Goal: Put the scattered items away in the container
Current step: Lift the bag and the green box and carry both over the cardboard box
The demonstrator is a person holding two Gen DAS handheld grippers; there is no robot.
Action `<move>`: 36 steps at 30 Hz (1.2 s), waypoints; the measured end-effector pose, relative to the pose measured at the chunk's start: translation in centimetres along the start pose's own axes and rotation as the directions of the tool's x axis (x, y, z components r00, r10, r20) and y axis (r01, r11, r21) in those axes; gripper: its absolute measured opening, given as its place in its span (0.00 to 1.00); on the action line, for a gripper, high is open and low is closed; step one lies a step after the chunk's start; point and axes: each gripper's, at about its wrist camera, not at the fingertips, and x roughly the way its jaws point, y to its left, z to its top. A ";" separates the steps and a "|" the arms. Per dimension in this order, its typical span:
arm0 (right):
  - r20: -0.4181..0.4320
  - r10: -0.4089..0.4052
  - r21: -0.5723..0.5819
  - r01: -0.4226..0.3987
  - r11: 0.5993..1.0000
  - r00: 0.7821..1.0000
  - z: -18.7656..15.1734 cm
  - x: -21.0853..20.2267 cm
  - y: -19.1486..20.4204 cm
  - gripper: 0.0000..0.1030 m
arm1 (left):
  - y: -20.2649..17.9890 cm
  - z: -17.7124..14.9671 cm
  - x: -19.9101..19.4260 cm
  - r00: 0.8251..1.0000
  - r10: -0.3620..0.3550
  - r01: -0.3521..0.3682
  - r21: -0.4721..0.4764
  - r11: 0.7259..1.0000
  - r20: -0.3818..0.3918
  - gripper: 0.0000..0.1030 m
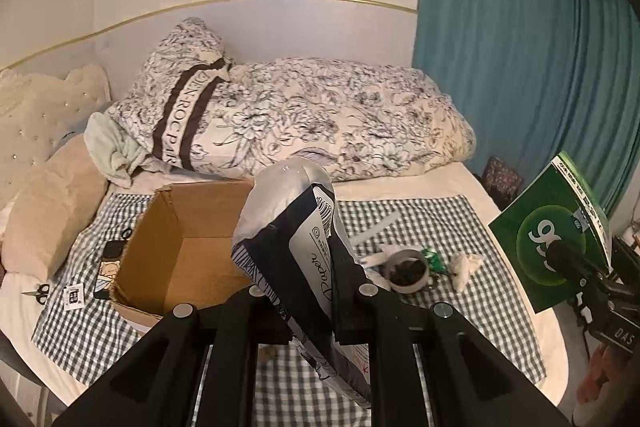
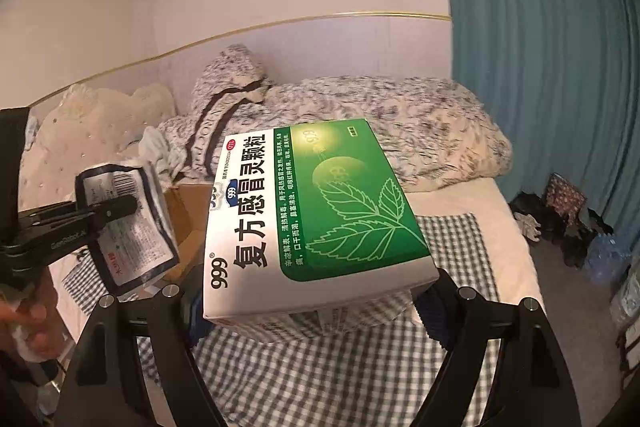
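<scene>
My left gripper (image 1: 310, 311) is shut on a soft tissue pack (image 1: 296, 227) with dark blue edges, held above the checked cloth just right of the open cardboard box (image 1: 180, 247). The pack also shows in the right wrist view (image 2: 128, 223), clamped by the left gripper (image 2: 120, 205). My right gripper (image 2: 312, 307) is shut on a green and white medicine box (image 2: 312, 219), held in the air above the bed. In the left wrist view that medicine box (image 1: 552, 239) is at the far right, in the right gripper (image 1: 568, 259). The cardboard box looks empty inside.
On the checked cloth (image 1: 460, 227) lie a tape roll (image 1: 408, 269), a crumpled tissue (image 1: 464, 265), a small green packet (image 1: 434, 259), a phone (image 1: 108, 267), scissors (image 1: 38, 293) and a small sachet (image 1: 74, 295). A floral duvet (image 1: 320, 115) and pillows lie behind.
</scene>
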 end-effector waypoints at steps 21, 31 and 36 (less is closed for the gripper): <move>-0.061 0.137 -0.060 -0.141 0.988 0.989 2.1 6.8 7.8 0.79 | 9.2 0.6 2.0 0.992 0.121 -0.123 -0.042 0.992 -0.036 0.12; -0.088 0.195 -0.103 -0.203 0.974 0.977 2.8 10.0 12.6 0.79 | 13.6 0.3 3.1 0.984 0.164 -0.168 -0.056 0.984 -0.070 0.12; -0.113 0.223 -0.119 -0.236 0.964 0.968 2.9 12.0 14.6 0.79 | 14.6 0.3 4.3 0.983 0.163 -0.168 -0.061 0.984 -0.085 0.12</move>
